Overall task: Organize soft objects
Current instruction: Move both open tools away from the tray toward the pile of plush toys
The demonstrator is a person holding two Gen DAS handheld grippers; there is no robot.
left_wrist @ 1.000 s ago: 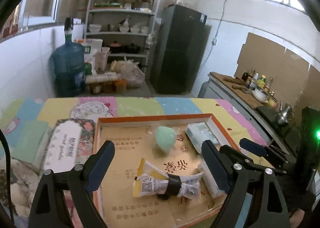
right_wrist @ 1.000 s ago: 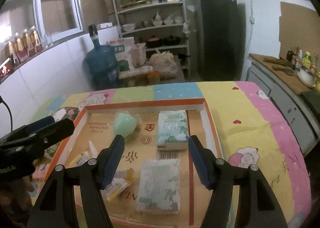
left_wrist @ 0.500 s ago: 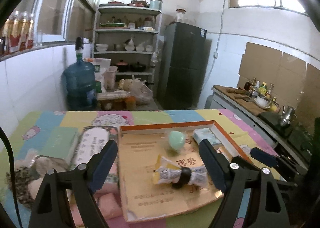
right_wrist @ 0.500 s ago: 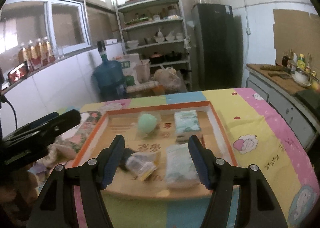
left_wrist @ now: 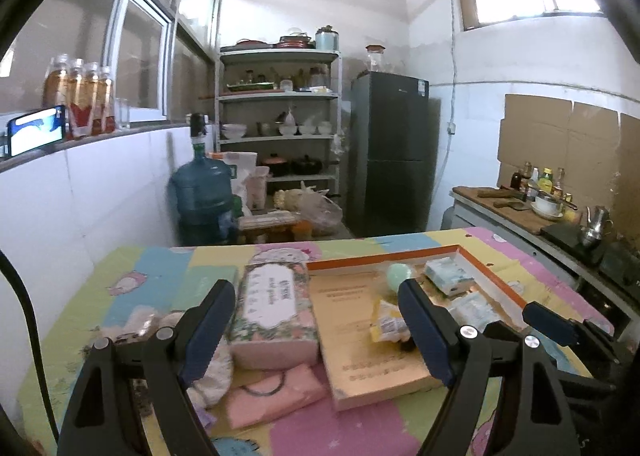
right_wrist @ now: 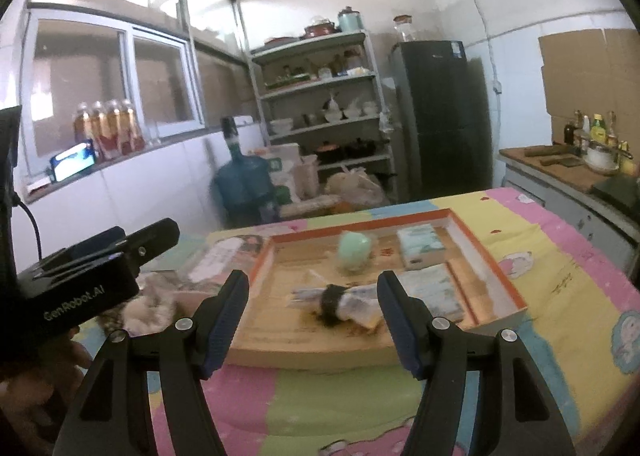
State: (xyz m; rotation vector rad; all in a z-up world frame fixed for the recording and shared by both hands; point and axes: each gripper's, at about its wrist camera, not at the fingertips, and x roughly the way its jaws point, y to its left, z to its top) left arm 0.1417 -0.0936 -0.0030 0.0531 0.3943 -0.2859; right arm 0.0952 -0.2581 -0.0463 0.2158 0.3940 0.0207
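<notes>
Hovering above the near edge of the surface (right_wrist: 560,256), both grippers stand wide-jawed and empty. The left gripper (left_wrist: 316,330) faces the flowered tissue pack (left_wrist: 274,312), which lies just ahead between its jaws, long axis running away from it; a pink pouch (left_wrist: 276,392) lies nearer still. The right gripper (right_wrist: 314,322) faces the tray (right_wrist: 500,276), so the left hand looks nearer the loose things. In the tray: one green egg-shaped sponge (right_wrist: 354,252), two tissue packets (right_wrist: 420,248), one banded bundle (right_wrist: 336,298).

Home kitchen: crockery shelves (left_wrist: 278,116), fridge (left_wrist: 390,152), counter (left_wrist: 516,208) with condiment bottles (left_wrist: 540,178).
</notes>
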